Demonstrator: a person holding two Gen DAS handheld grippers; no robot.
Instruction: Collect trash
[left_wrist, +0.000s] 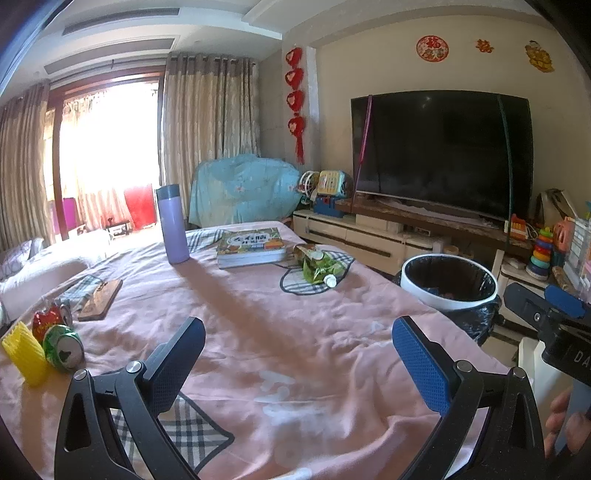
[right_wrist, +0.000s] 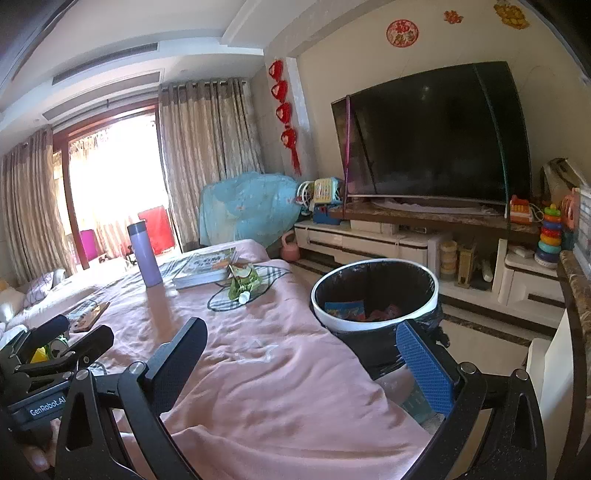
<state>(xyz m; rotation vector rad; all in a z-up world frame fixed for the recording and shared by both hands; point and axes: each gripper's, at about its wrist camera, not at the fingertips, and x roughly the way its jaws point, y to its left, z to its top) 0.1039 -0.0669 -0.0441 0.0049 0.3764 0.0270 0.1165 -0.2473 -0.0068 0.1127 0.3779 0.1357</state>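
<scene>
A crushed green can (left_wrist: 63, 350) lies at the table's left edge beside a red wrapper (left_wrist: 46, 320) and a yellow ribbed cup (left_wrist: 24, 352). A green crumpled bottle with a white cap (left_wrist: 320, 268) lies at mid-table, also in the right wrist view (right_wrist: 243, 285). The white-rimmed trash bin with a black liner (left_wrist: 448, 284) stands right of the table; in the right wrist view it (right_wrist: 375, 295) holds some wrappers. My left gripper (left_wrist: 297, 347) is open and empty above the pink cloth. My right gripper (right_wrist: 301, 350) is open and empty near the bin.
A purple flask (left_wrist: 173, 225), a book (left_wrist: 251, 245) and a wooden board (left_wrist: 100, 300) are on the pink tablecloth (left_wrist: 258, 325). A TV (left_wrist: 441, 153) on a white cabinet with toys stands beyond the bin. A sofa is on the left.
</scene>
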